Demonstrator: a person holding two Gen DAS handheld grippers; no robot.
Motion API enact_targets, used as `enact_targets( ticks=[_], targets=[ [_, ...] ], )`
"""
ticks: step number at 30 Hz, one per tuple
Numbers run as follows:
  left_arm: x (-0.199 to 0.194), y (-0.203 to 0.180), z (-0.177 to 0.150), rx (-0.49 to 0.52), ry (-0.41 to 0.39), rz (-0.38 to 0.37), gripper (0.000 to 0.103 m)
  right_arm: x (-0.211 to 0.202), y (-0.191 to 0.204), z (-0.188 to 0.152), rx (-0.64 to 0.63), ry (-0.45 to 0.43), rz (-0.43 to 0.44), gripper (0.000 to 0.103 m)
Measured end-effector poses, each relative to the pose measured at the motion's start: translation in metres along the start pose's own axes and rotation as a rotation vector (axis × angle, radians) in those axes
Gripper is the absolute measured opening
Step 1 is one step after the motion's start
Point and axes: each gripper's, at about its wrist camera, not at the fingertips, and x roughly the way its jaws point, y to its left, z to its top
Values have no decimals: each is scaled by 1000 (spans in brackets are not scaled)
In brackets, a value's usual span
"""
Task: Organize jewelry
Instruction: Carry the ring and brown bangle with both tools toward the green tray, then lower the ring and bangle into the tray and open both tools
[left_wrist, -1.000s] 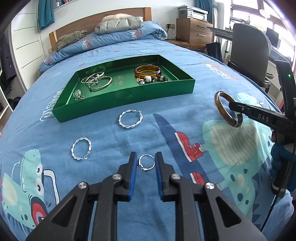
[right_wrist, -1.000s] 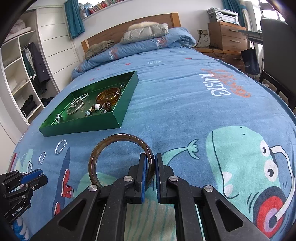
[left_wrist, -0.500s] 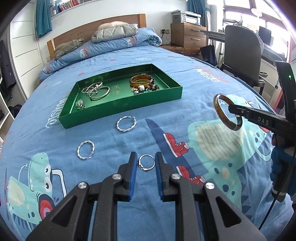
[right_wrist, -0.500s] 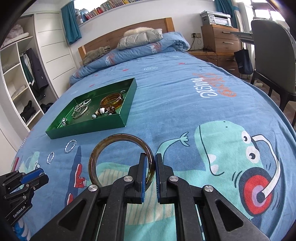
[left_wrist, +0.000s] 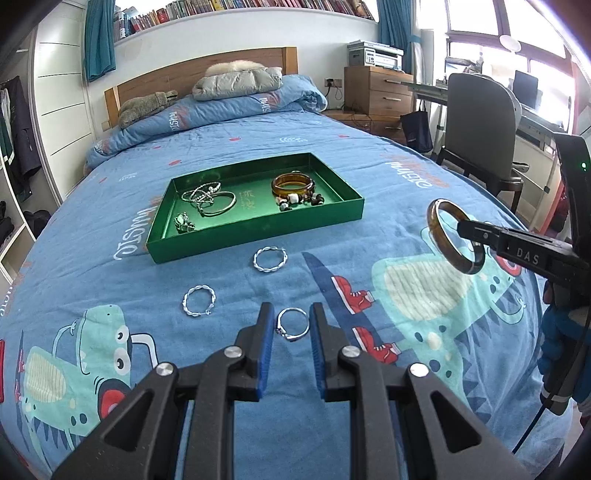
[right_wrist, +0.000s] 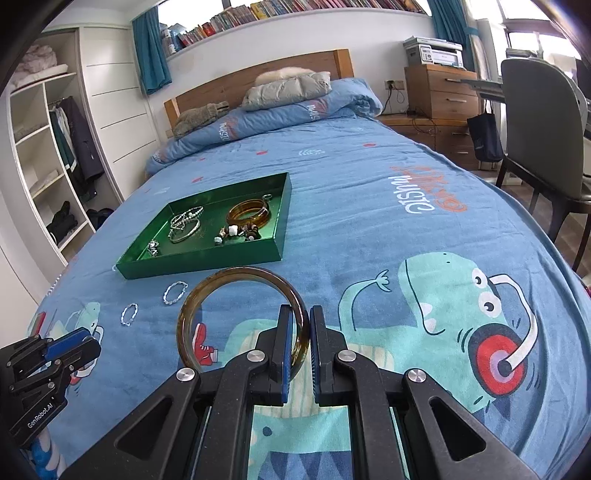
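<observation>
Left wrist view — two twisted hoops (left_wrist: 270, 260) loose; left claw (left_wrist: 292, 328) gripping one ring (left_wrist: 293, 325), right claw (right_wrist: 297, 332) clamping one bangle (right_wrist: 236, 291).

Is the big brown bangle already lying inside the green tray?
No, the big brown bangle is clamped in the right gripper above the blue bedspread, apart from the green tray.

This is a bedroom in a home. A big bed (right_wrist: 369, 206) with a blue dinosaur cover fills the room, with a wooden headboard (right_wrist: 258, 74) and a pillow (right_wrist: 288, 90) at the far end. Around it stand a closet (right_wrist: 62, 155) with hanging clothes, a long shelf of books (left_wrist: 240, 11), a wooden dresser (left_wrist: 378, 90) — and a desk chair (left_wrist: 480, 122).
</observation>
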Motion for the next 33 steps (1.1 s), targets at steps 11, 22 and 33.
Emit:
enact_targets(
  ticks=[11, 22, 33],
  targets=[
    [-12, 23, 0, -39, -20, 15, 18, -10, 23, 7, -41, -12, 9, 9],
    [-10, 50, 0, -65, -24, 43, 18, -2, 53, 16, -95, -14, 33, 9],
    [9, 86, 32, -62, -49, 75, 18, 24, 81, 49, -171, -23, 37, 9]
  ],
)
